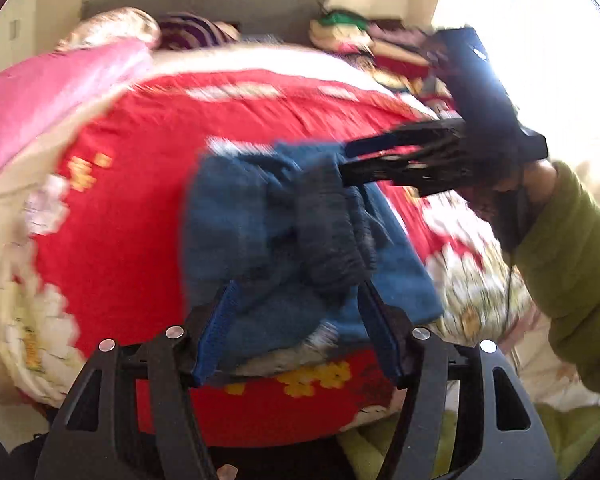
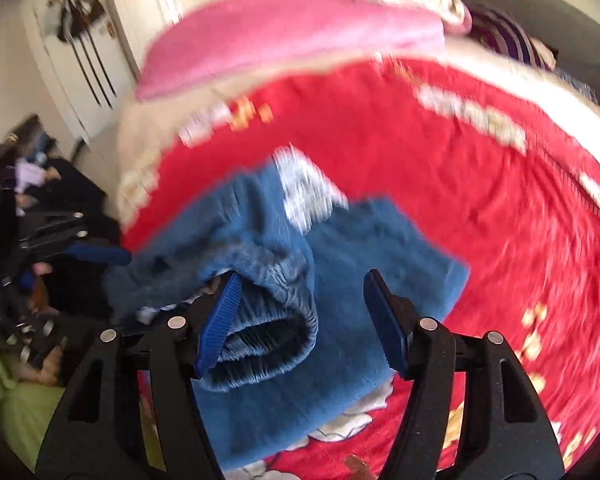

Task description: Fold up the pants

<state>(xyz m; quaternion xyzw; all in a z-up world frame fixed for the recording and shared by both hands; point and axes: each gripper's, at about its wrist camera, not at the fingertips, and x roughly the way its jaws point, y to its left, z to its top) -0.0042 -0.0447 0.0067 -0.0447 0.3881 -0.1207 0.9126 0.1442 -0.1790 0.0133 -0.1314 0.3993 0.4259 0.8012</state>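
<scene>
Blue fleece pants [image 1: 284,240] lie bunched on a red flowered bedspread [image 1: 132,184], with their ribbed elastic waistband [image 1: 332,236] on top. My left gripper [image 1: 296,292] is open, its blue-padded fingers on either side of the near edge of the pants. In the left wrist view my right gripper [image 1: 346,164] reaches in from the right, its tips at the waistband. In the right wrist view the right gripper [image 2: 300,284] is open above the pants [image 2: 340,264], with the waistband [image 2: 268,332] against its left finger. Both views are motion-blurred.
A pink blanket [image 1: 48,96] lies at the bed's far left, with pillows [image 1: 112,26] and a dark headboard [image 1: 204,0] behind. A pile of clothes [image 1: 360,40] sits at the far right. A wardrobe [image 2: 140,12] and dark clutter [image 2: 32,216] stand left of the bed.
</scene>
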